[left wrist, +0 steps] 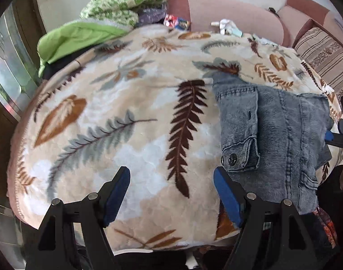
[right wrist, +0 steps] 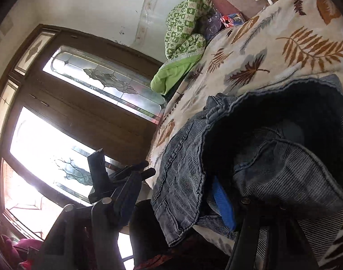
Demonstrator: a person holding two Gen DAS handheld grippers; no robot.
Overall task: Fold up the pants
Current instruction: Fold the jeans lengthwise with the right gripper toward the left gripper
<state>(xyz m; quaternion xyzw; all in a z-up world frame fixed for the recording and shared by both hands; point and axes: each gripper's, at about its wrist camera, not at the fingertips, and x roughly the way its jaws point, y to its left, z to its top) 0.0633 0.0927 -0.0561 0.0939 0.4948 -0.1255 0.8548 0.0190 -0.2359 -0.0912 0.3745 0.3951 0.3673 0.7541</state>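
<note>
Grey-blue corduroy pants (left wrist: 277, 130) lie folded on the leaf-print blanket (left wrist: 126, 112), button at the near side. My left gripper (left wrist: 171, 191) hovers open over bare blanket just left of the pants, with nothing between its blue pads. Part of my right gripper (left wrist: 339, 135) shows at the pants' right edge. In the right wrist view the pants (right wrist: 272, 162) bunch up close to the lens. My right gripper (right wrist: 176, 186) stands wide there. Its right pad (right wrist: 224, 204) is tucked into the folds and a hem hangs between the fingers, unpinched. The left gripper (right wrist: 126, 173) appears beyond, dark against the window.
A green quilt (left wrist: 117, 2) and a lime cloth (left wrist: 77, 38) are heaped at the blanket's far left. A pink sofa back (left wrist: 227, 11) and a striped cushion (left wrist: 324, 56) lie behind. White gloves (left wrist: 225, 25) rest at the far edge. A wooden glass door (right wrist: 65, 112) stands left.
</note>
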